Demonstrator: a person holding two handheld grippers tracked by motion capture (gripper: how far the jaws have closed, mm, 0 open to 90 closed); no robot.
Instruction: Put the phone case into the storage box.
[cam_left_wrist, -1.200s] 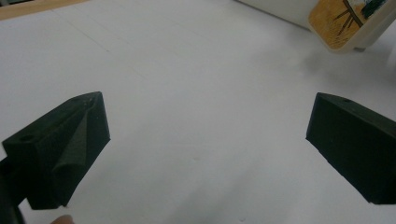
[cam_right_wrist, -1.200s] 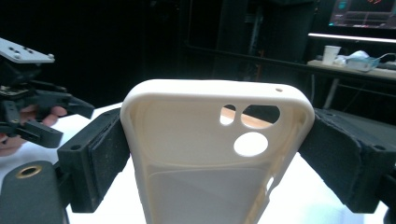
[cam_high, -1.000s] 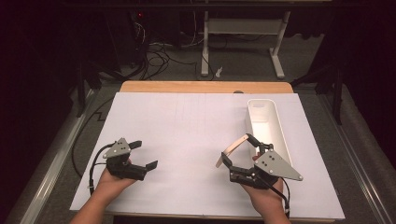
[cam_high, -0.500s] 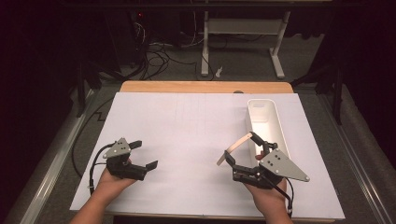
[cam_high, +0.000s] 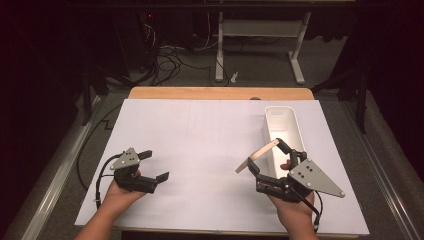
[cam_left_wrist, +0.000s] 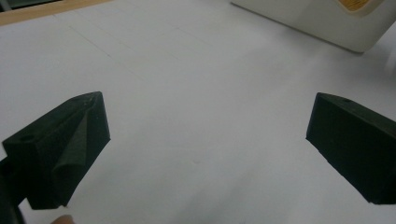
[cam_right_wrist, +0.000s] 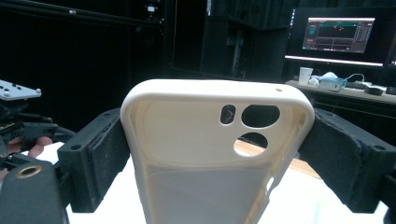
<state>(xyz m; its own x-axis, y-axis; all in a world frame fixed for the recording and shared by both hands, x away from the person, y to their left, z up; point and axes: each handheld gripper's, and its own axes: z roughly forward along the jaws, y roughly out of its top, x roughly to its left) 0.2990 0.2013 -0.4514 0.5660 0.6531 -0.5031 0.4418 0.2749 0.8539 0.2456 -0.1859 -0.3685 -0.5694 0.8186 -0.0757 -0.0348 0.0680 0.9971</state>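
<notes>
A cream phone case with camera cut-outs is tilted up above the white table sheet, and my right gripper is shut on its two long edges. In the right gripper view the phone case stands upright between the padded jaws of the right gripper, its inner side facing the camera. My left gripper rests low at the front left, open, with nothing between its fingers. In its own view, the left gripper frames only bare white sheet.
A long white bin lies at the right of the sheet, just beyond the right gripper; the bin's corner appears in the left gripper view. The wooden table edge runs along the back. A lit monitor stands far off.
My right hand has shifted slightly to the right with the phone case still held. The left gripper has stayed where it was.
</notes>
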